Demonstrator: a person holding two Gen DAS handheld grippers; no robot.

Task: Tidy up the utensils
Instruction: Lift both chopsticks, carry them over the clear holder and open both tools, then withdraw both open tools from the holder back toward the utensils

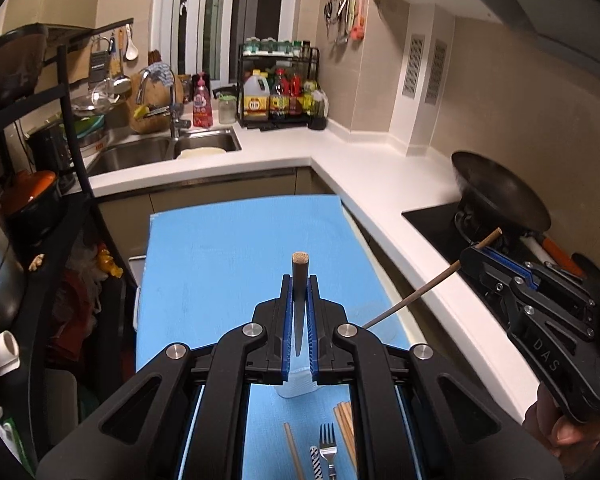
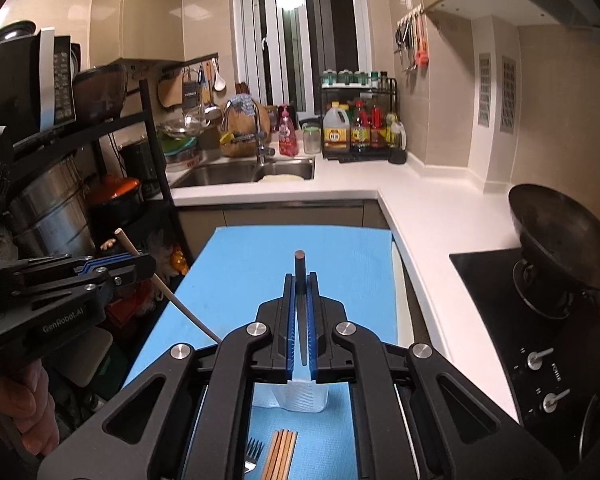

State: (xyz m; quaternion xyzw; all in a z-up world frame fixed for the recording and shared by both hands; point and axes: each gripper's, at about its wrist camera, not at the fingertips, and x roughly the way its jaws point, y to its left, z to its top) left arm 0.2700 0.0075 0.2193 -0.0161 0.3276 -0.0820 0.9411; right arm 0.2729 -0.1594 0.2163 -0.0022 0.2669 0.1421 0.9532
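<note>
My left gripper [image 1: 300, 280] is shut on a chopstick [image 1: 299, 276] that points away from me, held above the blue mat [image 1: 228, 264]. My right gripper [image 2: 300, 278] is shut on another chopstick [image 2: 300, 276]. In the left wrist view the right gripper [image 1: 470, 254] shows at the right with its chopstick [image 1: 416, 296] slanting down. In the right wrist view the left gripper [image 2: 140, 262] shows at the left with its pale chopstick [image 2: 180, 304]. A clear white holder [image 2: 298, 396] stands on the mat under the grippers. Below lie a fork [image 1: 328, 446], several chopsticks [image 2: 280, 454] and a patterned utensil [image 1: 315, 462].
The white L-shaped counter [image 1: 380, 188] runs right of the mat, with a black wok [image 1: 500, 192] on the hob [image 2: 496, 280]. A sink [image 1: 168, 148] and a condiment rack [image 1: 280, 92] stand at the back. A black shelf [image 1: 76, 152] with pots stands at the left.
</note>
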